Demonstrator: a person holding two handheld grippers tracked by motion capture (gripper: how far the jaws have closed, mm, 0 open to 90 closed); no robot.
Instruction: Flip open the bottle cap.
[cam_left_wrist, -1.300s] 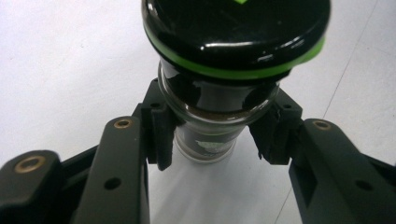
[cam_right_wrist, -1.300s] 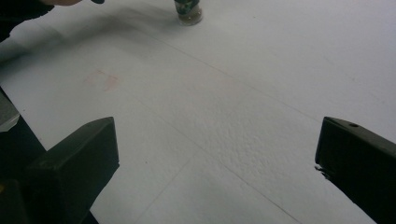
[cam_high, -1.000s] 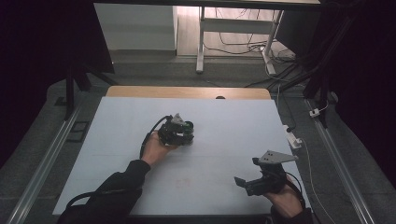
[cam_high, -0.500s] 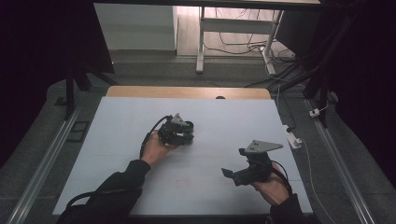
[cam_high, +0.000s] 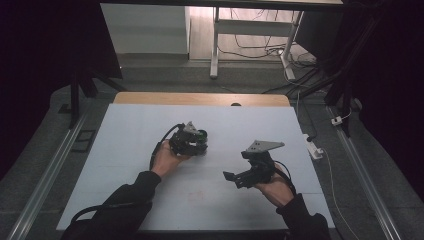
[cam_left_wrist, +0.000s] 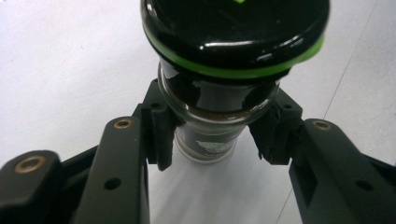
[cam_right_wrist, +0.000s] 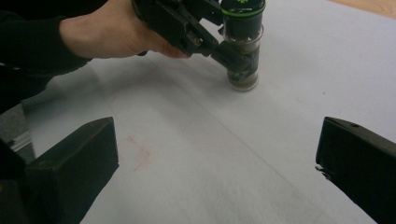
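A small glass jar (cam_left_wrist: 212, 121) with a black lid and a green ring stands upright on the white table (cam_high: 125, 150). My left gripper (cam_left_wrist: 215, 140) is shut on the jar's glass body just under the lid, one pad on each side. In the high view the jar (cam_high: 200, 135) and left gripper (cam_high: 199, 143) sit near the table's middle. My right gripper (cam_high: 234, 179) hovers to the right and nearer the person, jaws wide apart with nothing between them. In the right gripper view the right gripper (cam_right_wrist: 219, 163) faces the jar (cam_right_wrist: 241, 51), which stands farther off.
A wooden strip (cam_high: 200, 98) runs along the table's far edge. A white power strip (cam_high: 314, 150) and cables lie off the table's right side. A faint reddish stain (cam_right_wrist: 140, 156) marks the table near the front.
My right gripper has moved left and forward from the front right corner toward the jar. The left gripper and the jar have stayed in place.
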